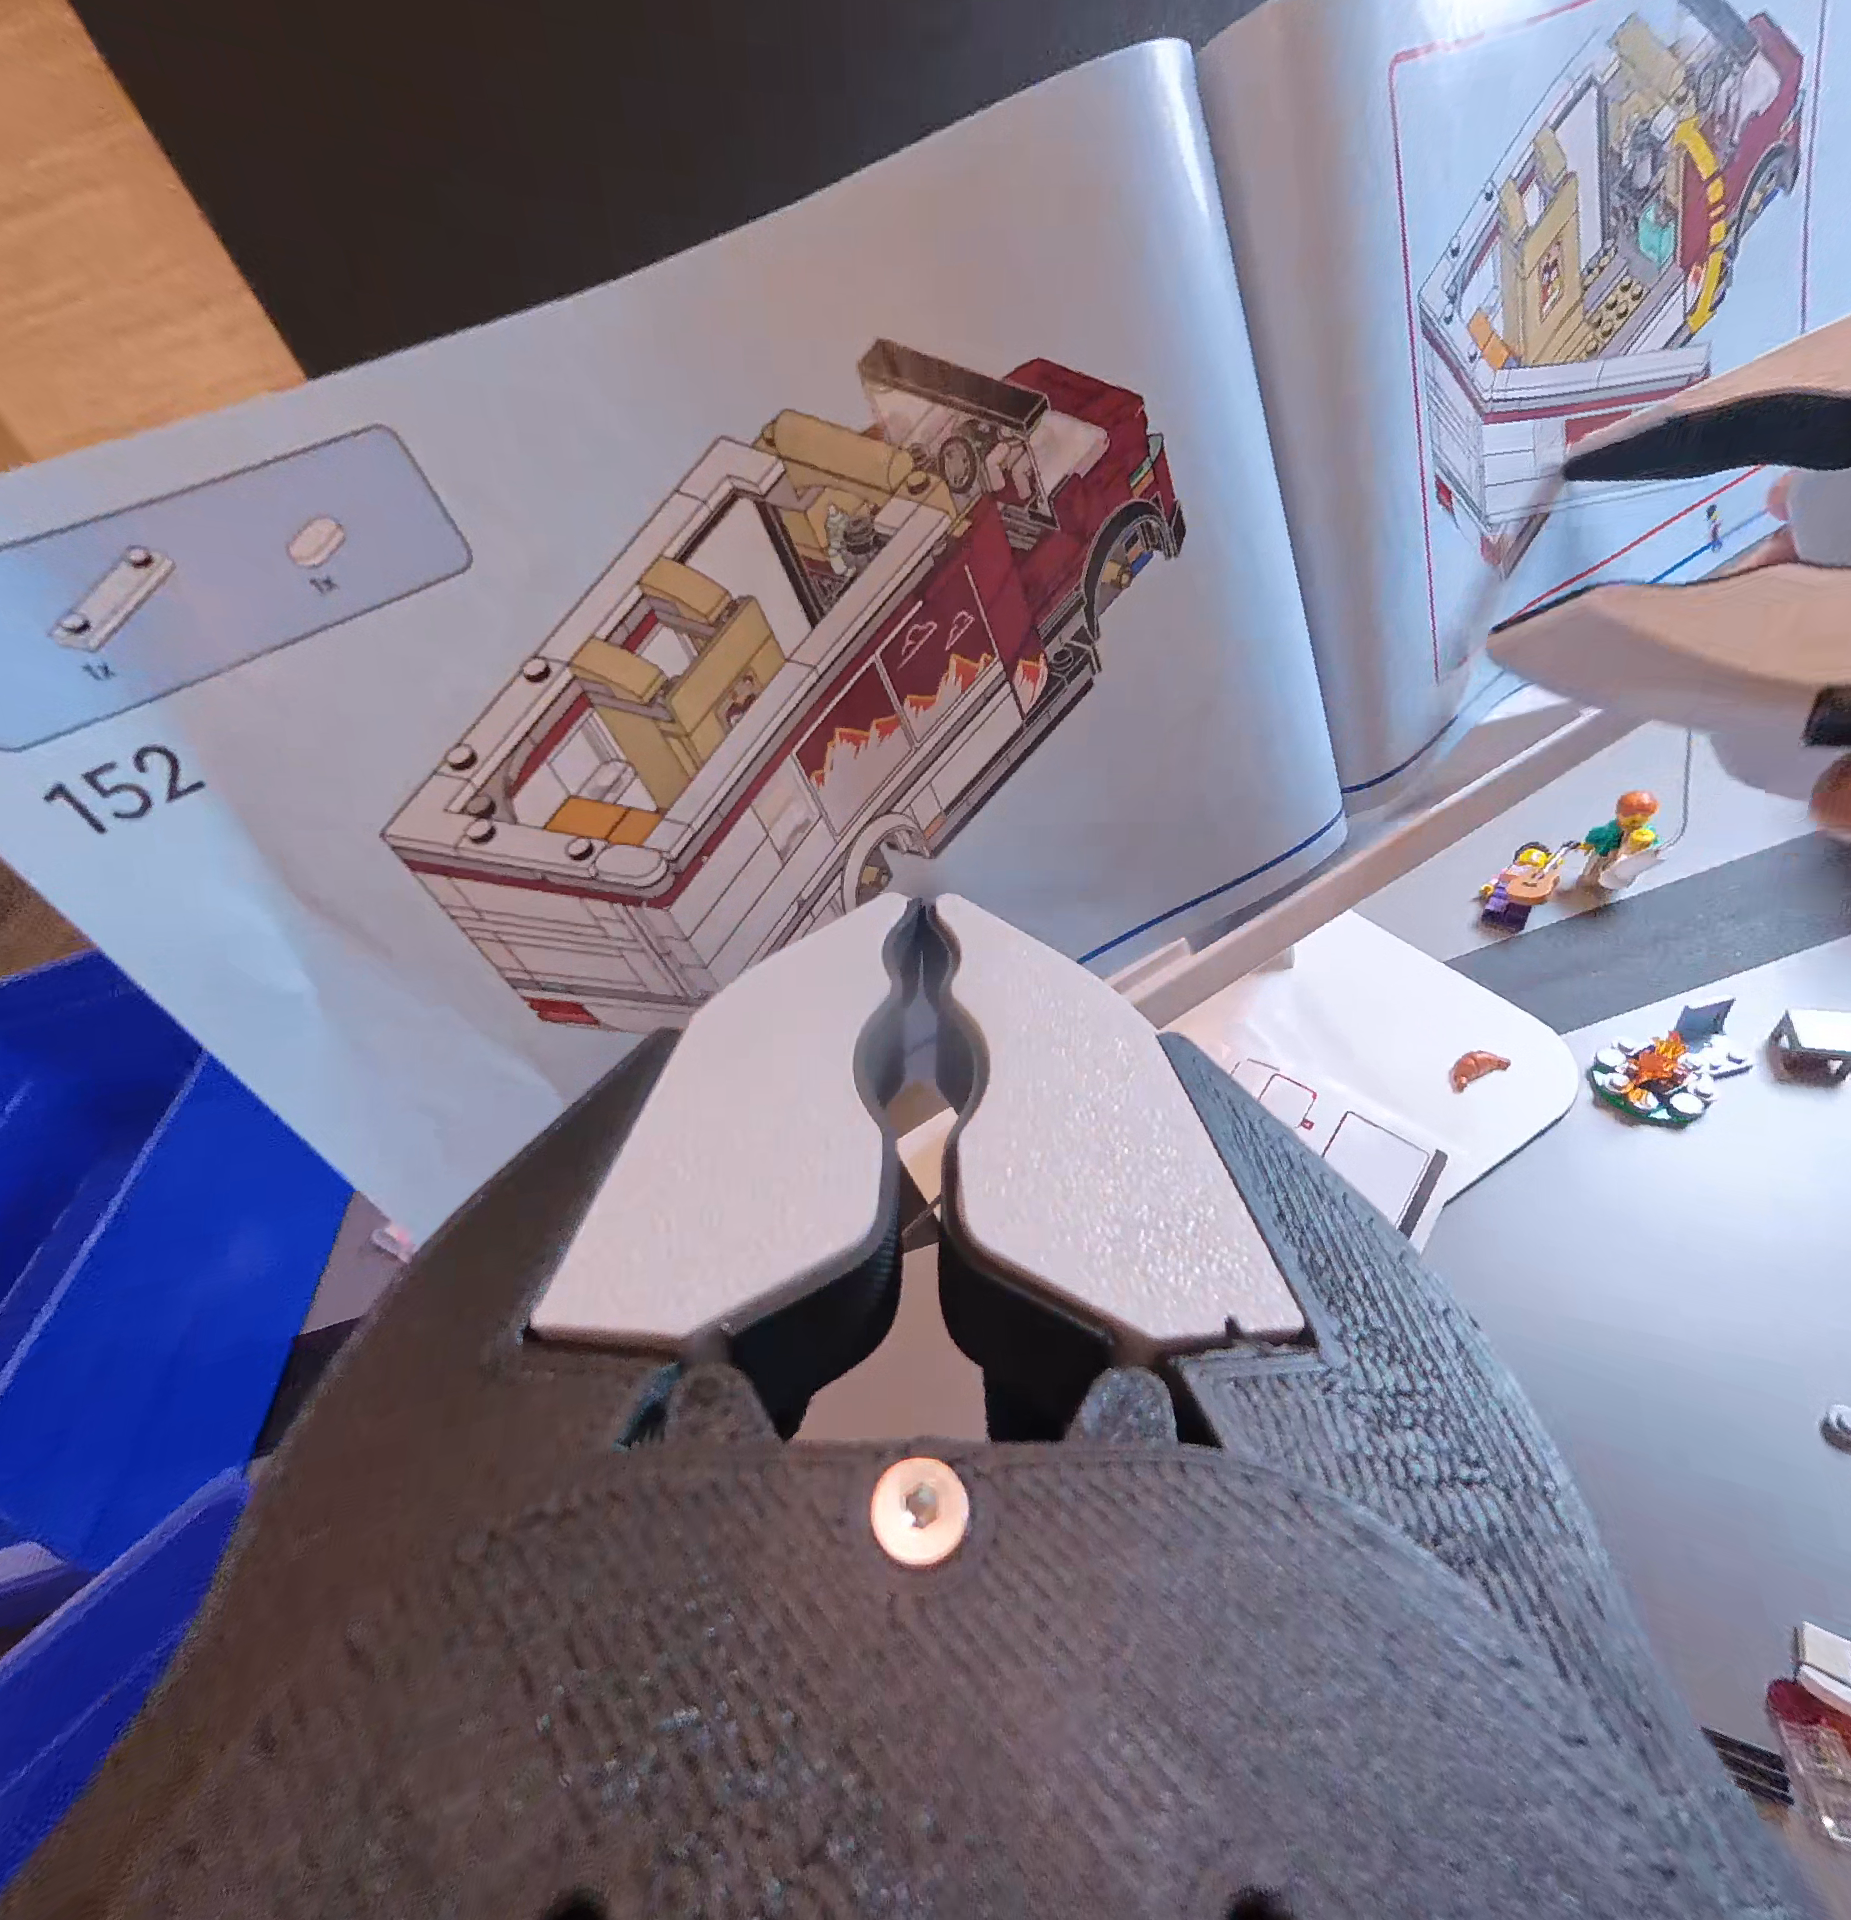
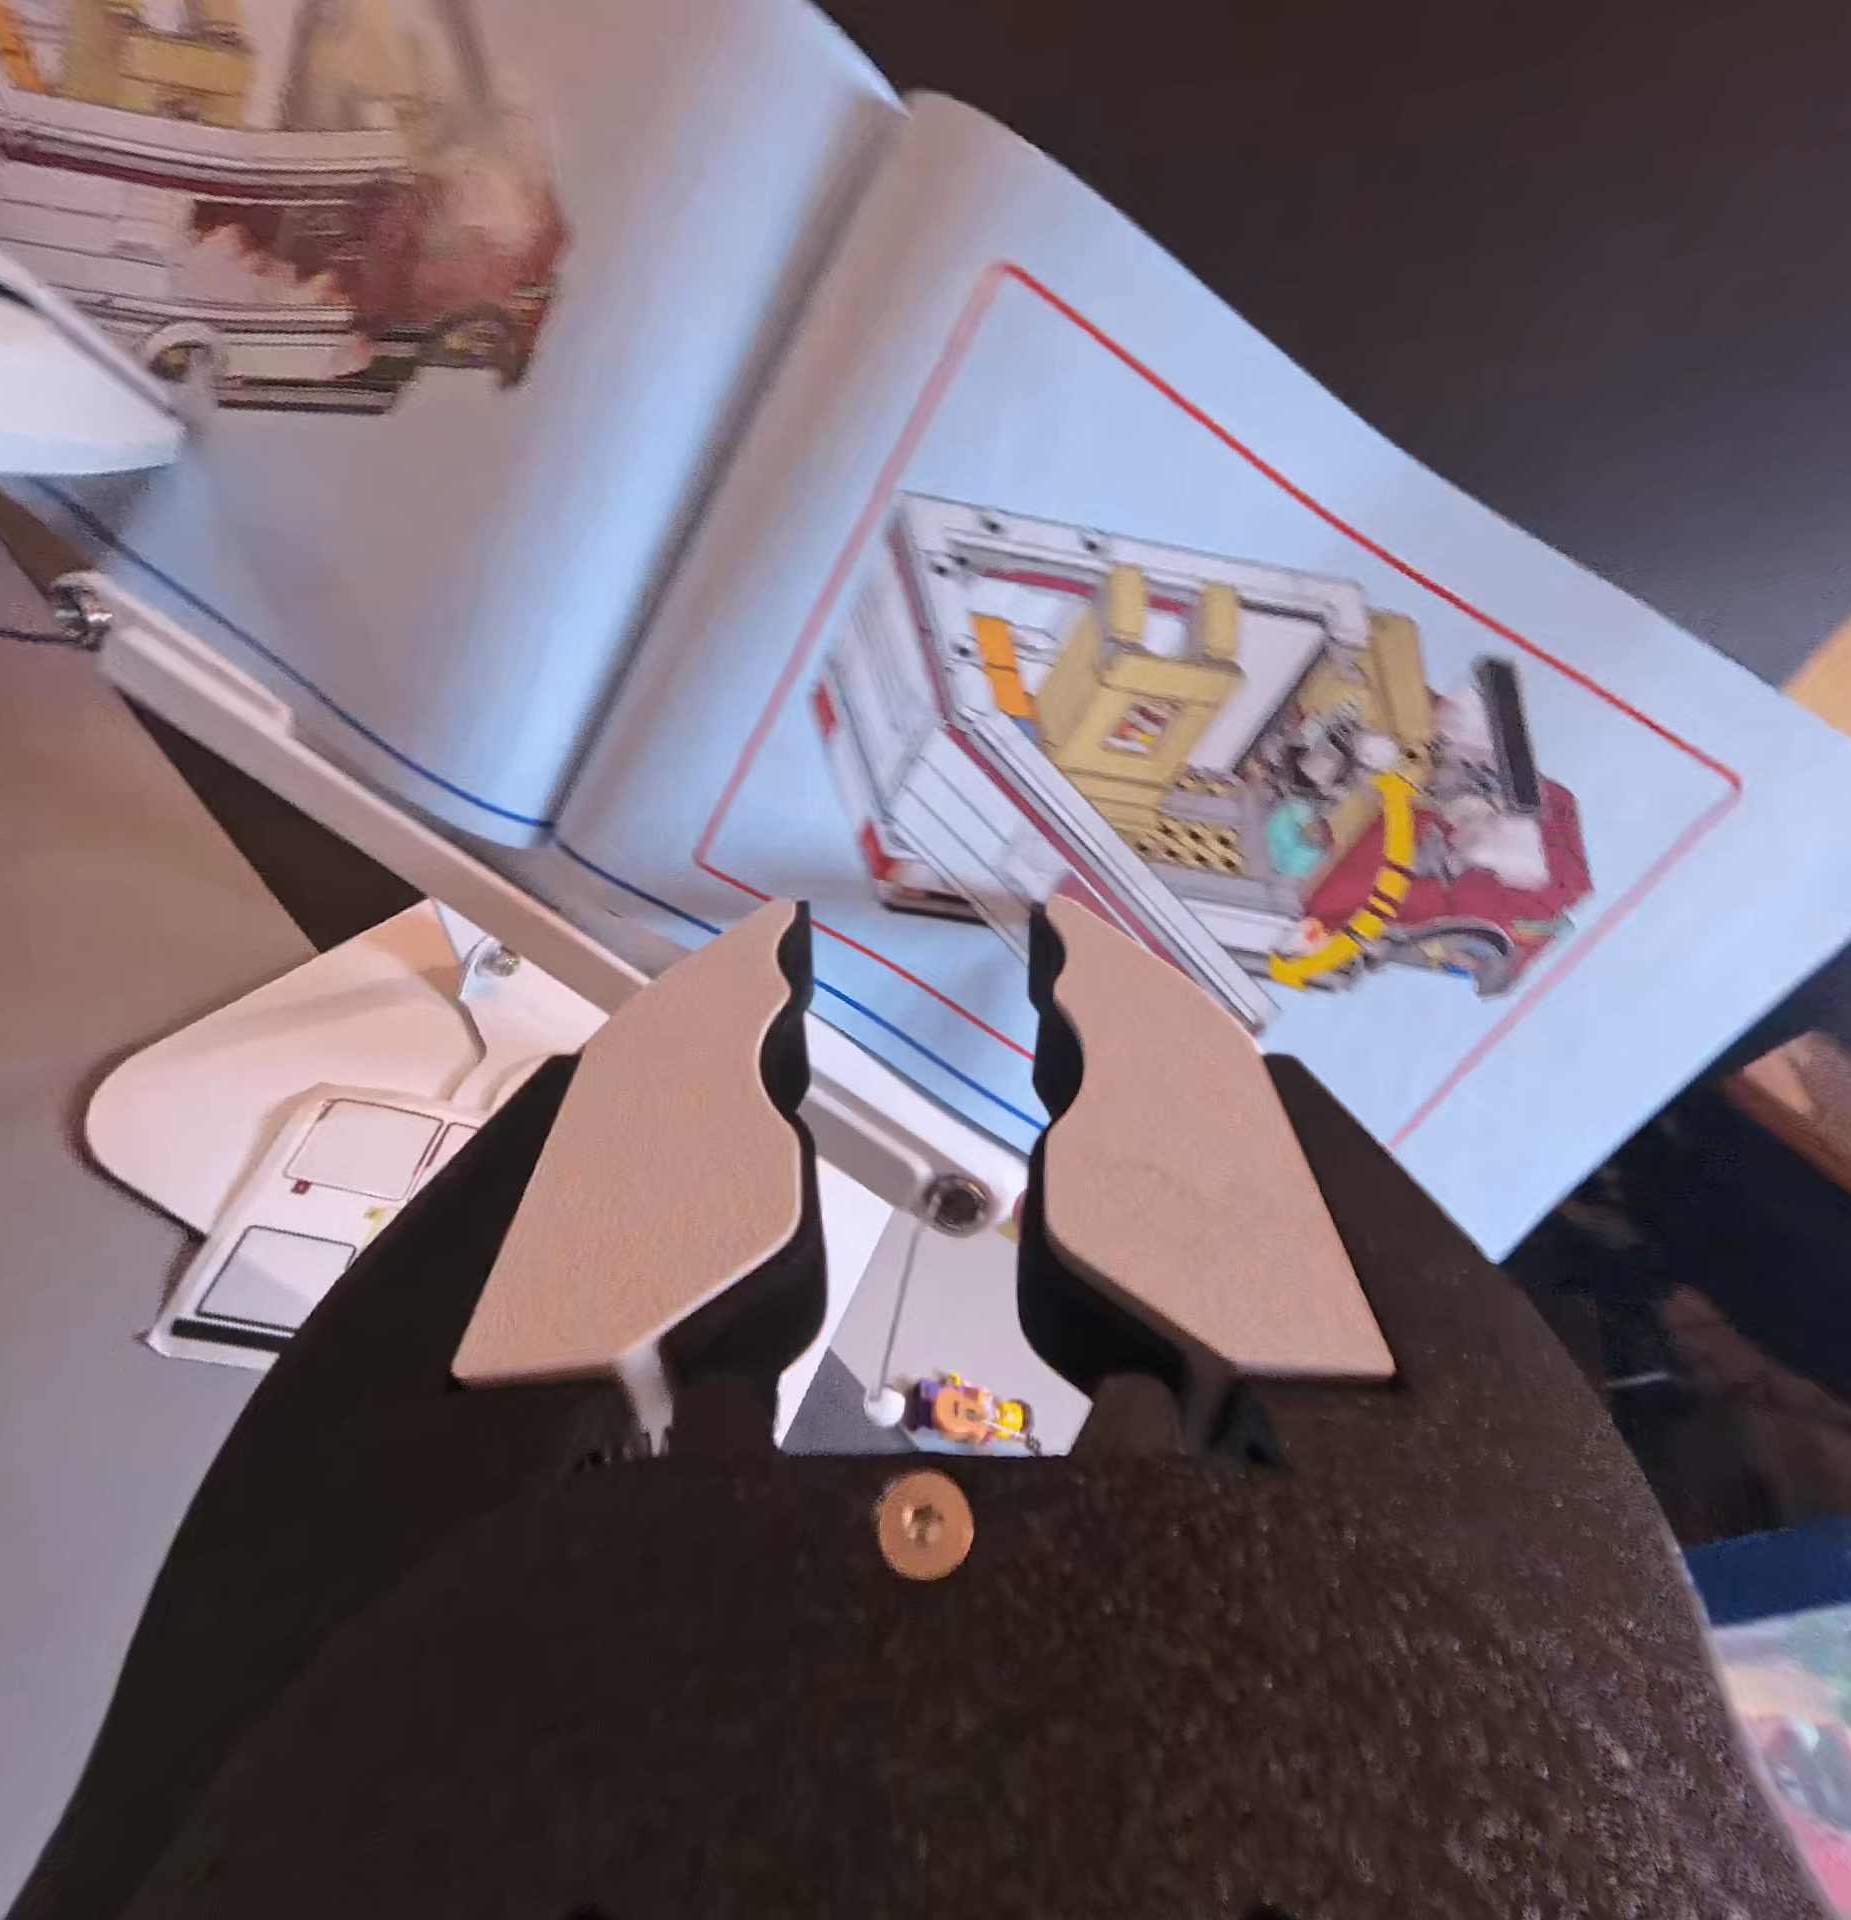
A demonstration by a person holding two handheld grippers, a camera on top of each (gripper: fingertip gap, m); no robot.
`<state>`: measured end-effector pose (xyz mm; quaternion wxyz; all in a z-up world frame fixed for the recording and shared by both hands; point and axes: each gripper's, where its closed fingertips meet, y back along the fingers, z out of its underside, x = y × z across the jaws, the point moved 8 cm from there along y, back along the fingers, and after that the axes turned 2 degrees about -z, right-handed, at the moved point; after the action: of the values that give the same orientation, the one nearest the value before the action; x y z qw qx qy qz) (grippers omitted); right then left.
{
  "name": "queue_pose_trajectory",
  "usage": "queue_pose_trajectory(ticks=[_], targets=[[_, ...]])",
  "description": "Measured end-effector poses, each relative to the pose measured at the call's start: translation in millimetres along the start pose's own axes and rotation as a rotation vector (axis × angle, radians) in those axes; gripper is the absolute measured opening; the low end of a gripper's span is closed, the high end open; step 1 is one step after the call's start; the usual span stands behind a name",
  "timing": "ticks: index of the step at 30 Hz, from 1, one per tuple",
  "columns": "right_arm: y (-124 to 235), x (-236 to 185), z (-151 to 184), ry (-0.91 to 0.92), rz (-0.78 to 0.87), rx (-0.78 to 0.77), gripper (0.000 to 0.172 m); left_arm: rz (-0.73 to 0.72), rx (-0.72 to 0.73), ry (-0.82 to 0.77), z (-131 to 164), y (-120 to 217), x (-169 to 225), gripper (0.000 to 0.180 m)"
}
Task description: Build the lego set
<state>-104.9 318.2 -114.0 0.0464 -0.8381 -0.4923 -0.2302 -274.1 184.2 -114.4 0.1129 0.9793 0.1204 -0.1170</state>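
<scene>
One booklet (image 1: 692,540) on a stand. Left tongs (image 1: 923,906) pressed together, bare; right tongs (image 2: 916,925) spread. Only the left view shows both minifigures (image 1: 1570,857).

Light: bright, soft, warm tint | Glare: pale sheen on curved pages of open glossy instruction booklet (image 1: 1108,260) | Blur: right wrist view smeared, upper left worst | Distortion: wide-angle bowing at edges

a hobby table; open brick-building booklet (image 1: 692,644) on a stand, minifigures (image 1: 1570,852), blue bin (image 1: 121,1299)
</scene>
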Motion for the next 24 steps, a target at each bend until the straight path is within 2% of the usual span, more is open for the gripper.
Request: queue_pose_trajectory(ticks=[3,6,8,11,13,16,17,19,22,24], targets=[[4,16,2,-0.143,-0.006,-0.029,0.028,0.014,0.013,0.058,2,0,-2,0.000],[7,10,-17,-0.200,-0.032,-0.049,0.044,0.017,0.014,0.089,3,0,-2,0.000],[8,-8,-36,-0.164,-0.059,0.012,0.043,0.015,0.019,0.095,3,1,-2,0.000],[-2,-38,-55,-0.128,-0.083,0.006,0.045,0.015,0.023,0.108,4,2,-2,0.000],[-14,-46,-56,-0.104,-0.026,-0.044,0.052,0.020,0.024,0.119,4,2,-3,0.000],[-23,-50,-53,-0.044,0.073,-0.035,0.052,0.027,0.013,0.181,7,5,-4,0.000],[-23,-51,-53,-0.038,0.089,-0.030,0.052,0.046,0.026,0.234,9,9,-2,0.000],[-23,-53,-52,-0.037,0.103,-0.016,0.052,0.147,0.081,0.440,15,23,11,0.000],[-23,-53,-50,-0.021,0.108,0.006,0.052,0.316,0.108,0.822,39,38,40,0.013],[-23,-53,-50,-0.024,0.105,0.007,0.052,0.357,0.094,1.004,55,36,51,0.026]])
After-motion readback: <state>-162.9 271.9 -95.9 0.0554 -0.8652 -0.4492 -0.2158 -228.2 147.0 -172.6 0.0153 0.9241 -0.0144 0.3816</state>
